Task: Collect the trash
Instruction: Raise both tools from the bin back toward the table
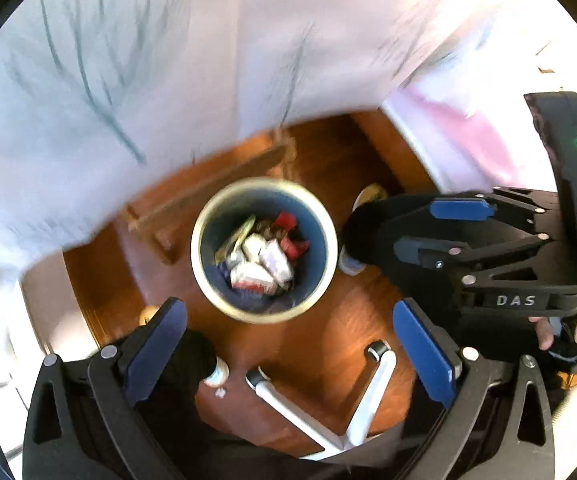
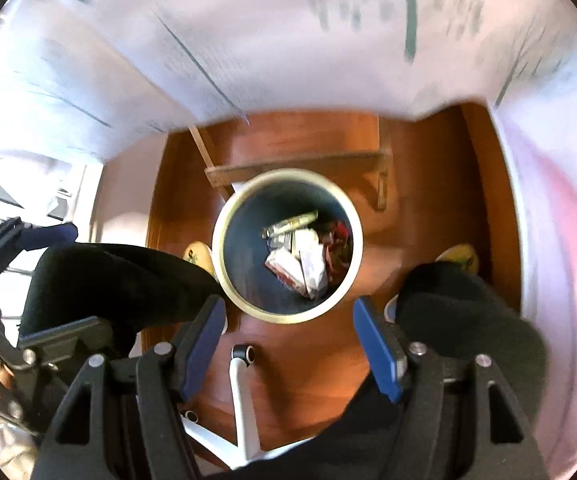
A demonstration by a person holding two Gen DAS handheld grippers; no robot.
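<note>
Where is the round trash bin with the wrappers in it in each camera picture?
Left wrist view: the trash bin sits near the middle, on the wooden floor, above the open left gripper.
Right wrist view: the trash bin is also near the middle, just above the open right gripper.
Shared landmark: the white chair base lies below the bin in both.

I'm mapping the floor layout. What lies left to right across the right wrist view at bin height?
Left knee → left shoe → trash bin → right shoe → pink-white cloth.
</note>
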